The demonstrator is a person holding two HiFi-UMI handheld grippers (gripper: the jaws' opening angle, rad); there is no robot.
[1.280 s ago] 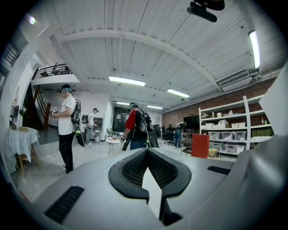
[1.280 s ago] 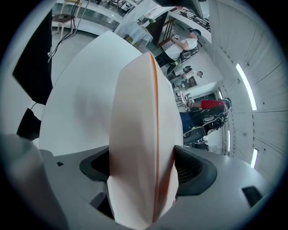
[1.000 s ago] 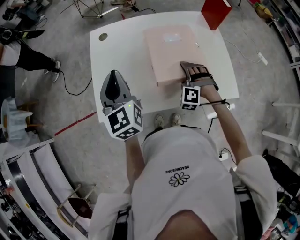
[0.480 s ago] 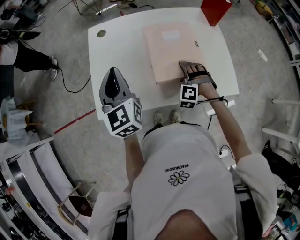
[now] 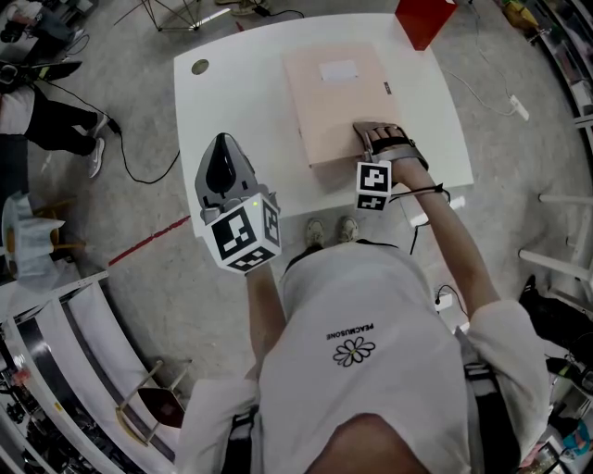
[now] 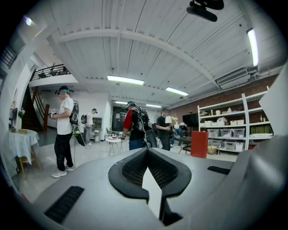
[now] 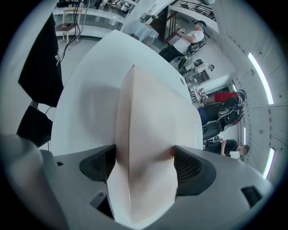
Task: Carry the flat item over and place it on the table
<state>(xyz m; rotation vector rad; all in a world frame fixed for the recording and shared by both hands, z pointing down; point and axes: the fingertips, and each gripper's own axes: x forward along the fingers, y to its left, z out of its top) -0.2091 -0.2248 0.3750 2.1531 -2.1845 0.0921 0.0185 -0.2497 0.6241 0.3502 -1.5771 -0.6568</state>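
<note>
**Pink flat case on tabletop, right gripper clamped on its near edge**

- Flat item: pale pink slim case [image 5: 338, 97], lying flat on the white tabletop [image 5: 241, 102], right of centre. A red box [image 5: 422, 18] stands at the far edge, apart from it.
- Right gripper [image 5: 378, 137]: closed on the case's near edge, one jaw above and one below.
- Left gripper [image 5: 222, 150]: jaws drawn together, nothing between them, held near the tabletop's front-left edge, clear of the case.
- Handling, by judgement: looks stiff, light and smooth-faced. A one-edge hold would let the far side droop or pivot, so bite deep at mid-edge. It appears placed; release remains.
</note>
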